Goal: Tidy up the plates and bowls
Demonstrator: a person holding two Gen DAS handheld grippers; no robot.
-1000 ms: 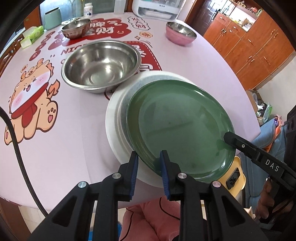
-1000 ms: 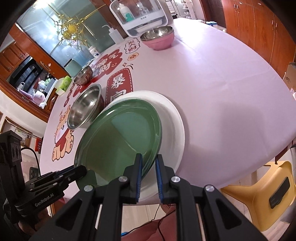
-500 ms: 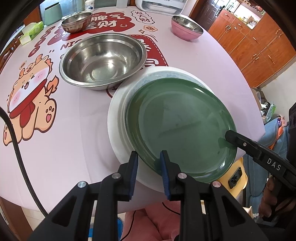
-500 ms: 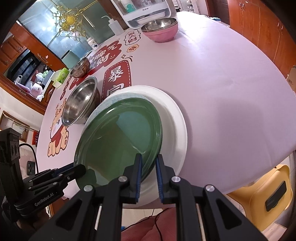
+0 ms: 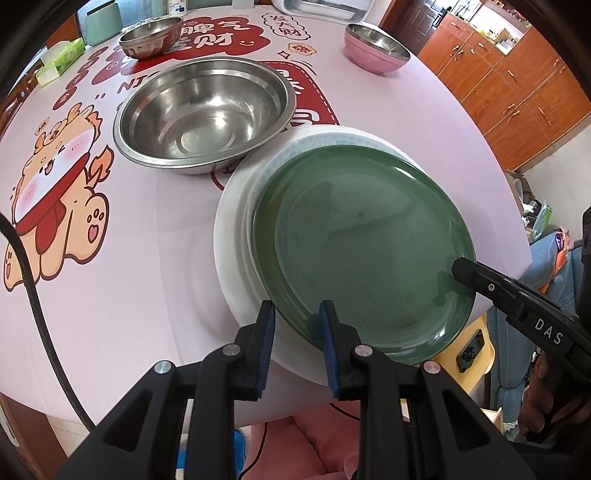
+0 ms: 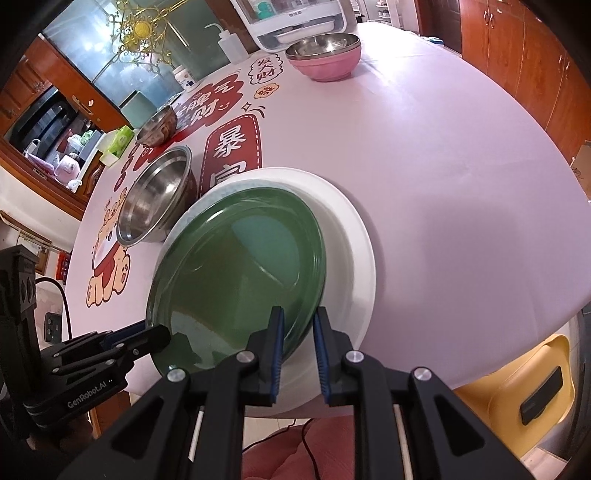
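A green plate [image 5: 362, 251] lies over a larger white plate [image 5: 236, 236] near the table's front edge; between them a pale speckled rim shows. My left gripper [image 5: 295, 314] is shut on the green plate's near left rim. My right gripper [image 6: 297, 321] is shut on its near right rim [image 6: 240, 280]. Each gripper shows in the other's view, at the plate's opposite edge. A large steel bowl [image 5: 205, 110] sits just behind the plates, touching the white plate's far edge.
A small steel bowl [image 5: 151, 37] and a pink bowl with a steel bowl inside [image 5: 376, 51] stand farther back on the pink tablecloth [image 5: 129, 258]. A white appliance [image 6: 295, 18], bottles and a tissue box [image 5: 61, 55] line the far edge. A yellow stool [image 6: 517, 391] stands below right.
Both grippers have carried the green plate forward and down onto the white plate stack. The bowls have not moved.
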